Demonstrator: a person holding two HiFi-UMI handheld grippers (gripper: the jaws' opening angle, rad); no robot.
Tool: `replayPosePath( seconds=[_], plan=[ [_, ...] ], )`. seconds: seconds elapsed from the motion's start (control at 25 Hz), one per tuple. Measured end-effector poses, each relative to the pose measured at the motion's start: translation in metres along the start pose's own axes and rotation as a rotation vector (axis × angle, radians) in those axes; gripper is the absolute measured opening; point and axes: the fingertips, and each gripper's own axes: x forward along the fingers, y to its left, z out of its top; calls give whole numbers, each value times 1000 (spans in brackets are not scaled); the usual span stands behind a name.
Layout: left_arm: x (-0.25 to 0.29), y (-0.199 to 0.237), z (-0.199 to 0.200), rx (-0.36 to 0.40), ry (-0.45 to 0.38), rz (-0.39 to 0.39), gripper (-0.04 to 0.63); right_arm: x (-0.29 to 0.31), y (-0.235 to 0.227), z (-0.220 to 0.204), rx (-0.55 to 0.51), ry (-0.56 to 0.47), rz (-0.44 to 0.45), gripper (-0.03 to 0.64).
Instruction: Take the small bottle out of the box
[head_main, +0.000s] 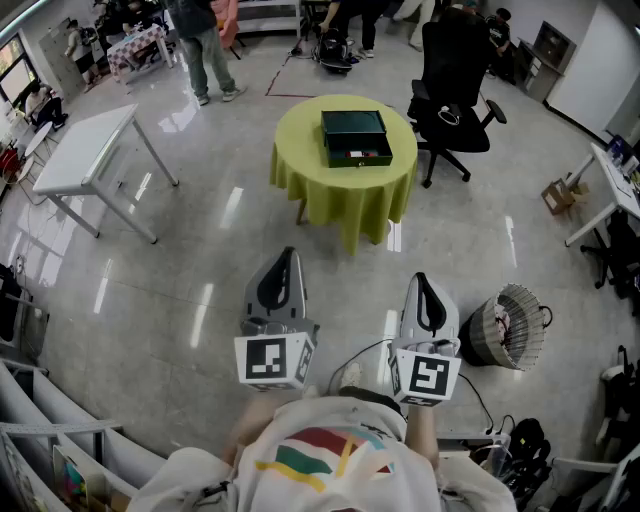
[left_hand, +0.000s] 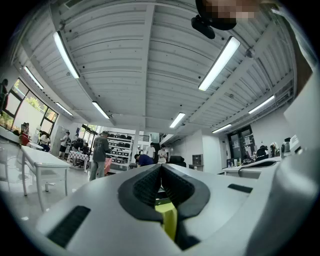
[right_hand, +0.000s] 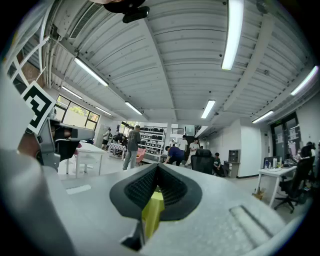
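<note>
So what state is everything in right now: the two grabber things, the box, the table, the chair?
left gripper: shut, nothing between its jaws.
right gripper: shut, also empty.
box: sitting on the round table, untouched; open or closed can't be told from here.
round table: upright, covered with a yellow-green cloth.
office chair: upright beside the table, nobody sitting in it.

No word, number or brand can be read. The only printed signs are coded black-and-white patterns, not letters: a square marker (head_main: 272, 360) on the cube of the left gripper (head_main: 289, 254), and a second marker (head_main: 428, 378) on the cube of the right gripper (head_main: 421, 279). Small light and red marks (head_main: 362, 156) on the front of the dark green box (head_main: 352, 128) on the desk (head_main: 300, 150) are too small to read.
</note>
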Motion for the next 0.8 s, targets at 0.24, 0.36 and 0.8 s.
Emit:
replayPosePath(
  seconds=[0.24, 0.36, 0.8],
  plan=[
    [5, -8, -1, 3, -1, -7, 15, 3, -2, 2, -3, 3, 0, 3],
    [7, -13, 0, 4, -3, -15, 15, 4, -3, 2, 0, 5, 4, 3],
    [22, -28, -7, 4, 13, -28, 15, 10, -11, 5, 9, -50, 45, 3]
  ],
)
